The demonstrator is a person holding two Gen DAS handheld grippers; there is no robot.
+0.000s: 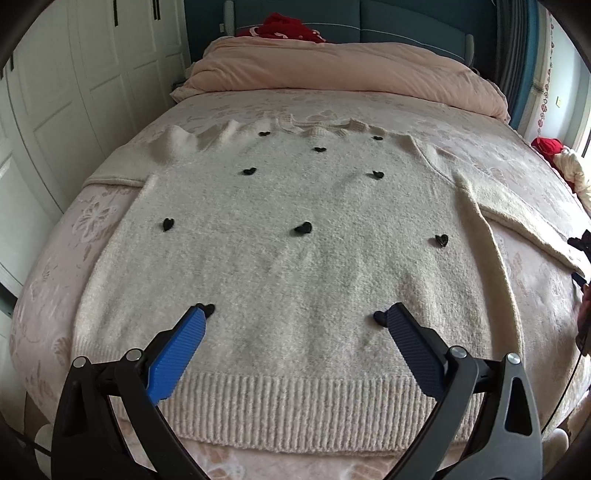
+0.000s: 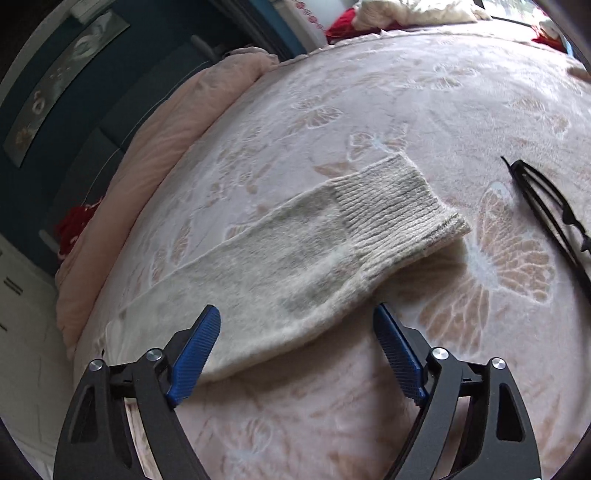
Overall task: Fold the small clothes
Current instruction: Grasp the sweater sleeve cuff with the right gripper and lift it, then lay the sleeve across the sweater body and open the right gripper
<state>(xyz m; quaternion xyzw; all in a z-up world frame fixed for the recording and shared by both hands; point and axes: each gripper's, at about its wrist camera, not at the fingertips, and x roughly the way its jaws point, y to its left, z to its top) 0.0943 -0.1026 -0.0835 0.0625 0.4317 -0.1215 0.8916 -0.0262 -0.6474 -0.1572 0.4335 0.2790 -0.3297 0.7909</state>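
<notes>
Sweater lies flat, neckline toward the pillows; both claws apparently open, empty.

You are looking at a bed spread with a pale butterfly pattern lying under everything. A pink duvet is sitting bunched at the far end, red clothing is resting behind it, and a black hanger is lying on the spread.
</notes>
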